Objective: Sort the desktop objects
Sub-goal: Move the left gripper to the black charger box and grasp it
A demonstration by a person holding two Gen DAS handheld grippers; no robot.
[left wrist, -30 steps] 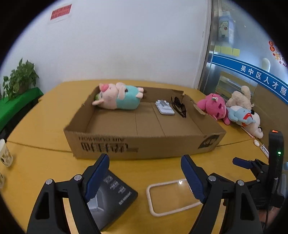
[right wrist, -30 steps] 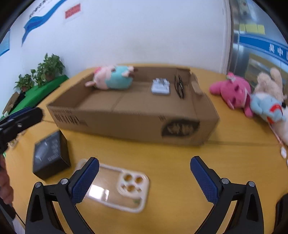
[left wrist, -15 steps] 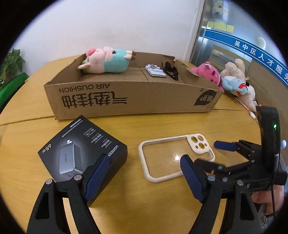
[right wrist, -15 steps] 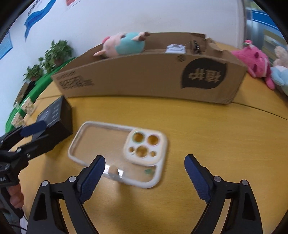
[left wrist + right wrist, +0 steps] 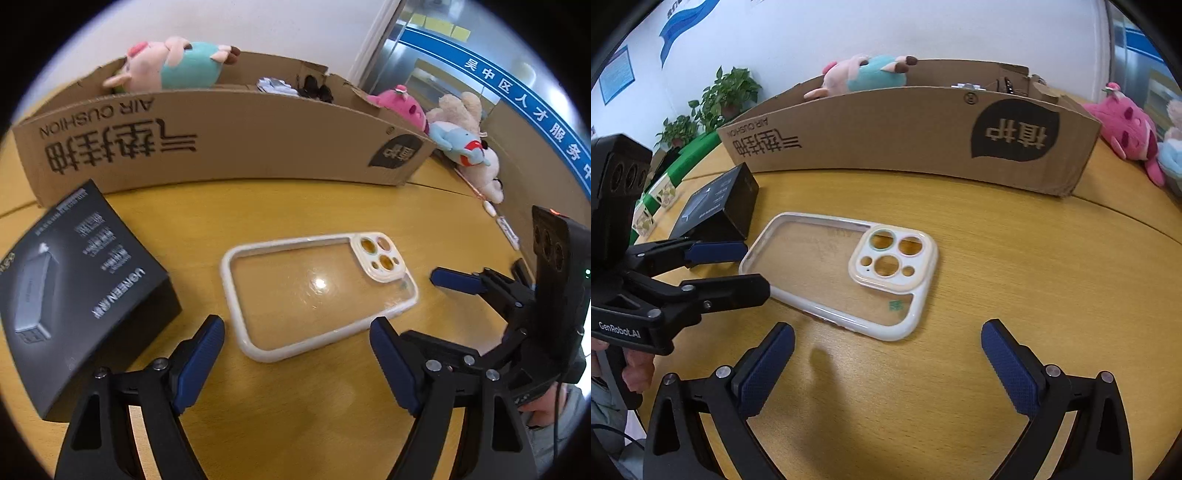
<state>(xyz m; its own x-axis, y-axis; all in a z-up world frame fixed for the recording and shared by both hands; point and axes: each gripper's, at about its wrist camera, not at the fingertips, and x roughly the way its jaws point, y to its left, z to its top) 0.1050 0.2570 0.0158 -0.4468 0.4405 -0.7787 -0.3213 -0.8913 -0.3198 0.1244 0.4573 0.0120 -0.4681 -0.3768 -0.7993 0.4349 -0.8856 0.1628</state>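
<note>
A clear phone case with a white rim (image 5: 314,291) lies flat on the yellow table, just ahead of both grippers; it also shows in the right wrist view (image 5: 842,273). My left gripper (image 5: 297,354) is open and empty, low over the table, its jaws standing at the case's near end. My right gripper (image 5: 888,354) is open and empty, just short of the case's camera end. A black charger box (image 5: 70,295) lies left of the case. The cardboard box (image 5: 229,144) behind holds a pig plush (image 5: 173,62), a small white item and dark glasses.
Pink and blue plush toys (image 5: 443,125) lie on the table right of the cardboard box. Potted plants (image 5: 713,99) stand on a green surface beyond the table's left edge. The other gripper shows at the side of each view.
Both grippers have dropped lower and moved in towards the phone case, which now lies close before their open jaws. Nothing on the table has moved.
</note>
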